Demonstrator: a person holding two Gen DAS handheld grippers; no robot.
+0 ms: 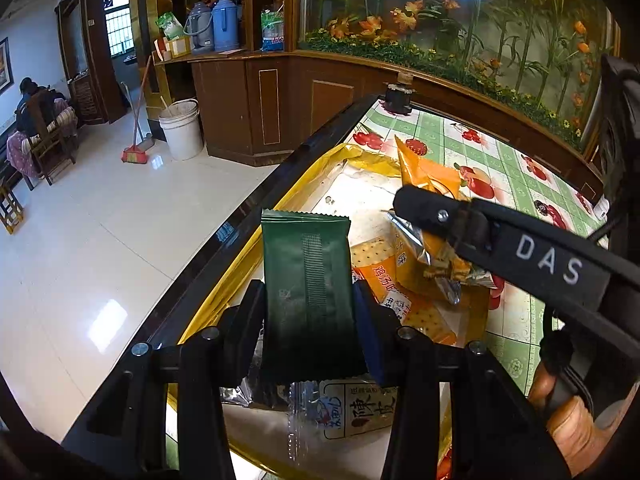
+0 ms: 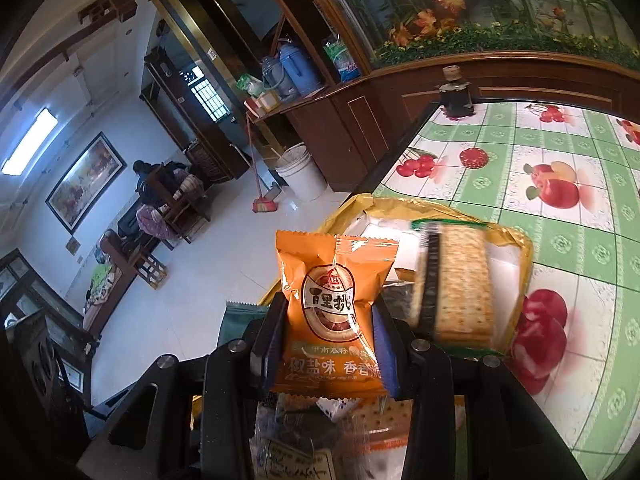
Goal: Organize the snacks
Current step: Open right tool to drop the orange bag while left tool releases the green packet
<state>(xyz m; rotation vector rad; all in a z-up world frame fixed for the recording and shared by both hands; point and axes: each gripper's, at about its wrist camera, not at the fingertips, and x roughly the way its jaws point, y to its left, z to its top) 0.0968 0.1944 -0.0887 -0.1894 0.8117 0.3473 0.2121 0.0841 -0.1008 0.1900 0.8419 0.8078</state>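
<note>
My left gripper (image 1: 309, 304) is shut on a dark green snack packet (image 1: 306, 280), held upright over a golden-yellow tray (image 1: 298, 188) at the table's left edge. In the right wrist view my right gripper (image 2: 330, 320) is shut on an orange packet (image 2: 332, 300) with a round logo. That gripper (image 1: 412, 204) also reaches in from the right of the left wrist view, with the orange packet (image 1: 424, 176) sticking out past its finger. In the tray lie a cracker packet (image 2: 460, 280), an orange cracker pack (image 1: 384, 280) and a clear packet with printed characters (image 1: 360, 408).
The table has a green check cloth with fruit prints (image 2: 560, 152) and a dark bottle (image 2: 454, 96) at its far corner. Left of the table is tiled floor (image 1: 100, 240) with a white bucket (image 1: 182, 128) and a broom (image 1: 136, 152) by a wooden cabinet. A person sits far left (image 1: 30, 108).
</note>
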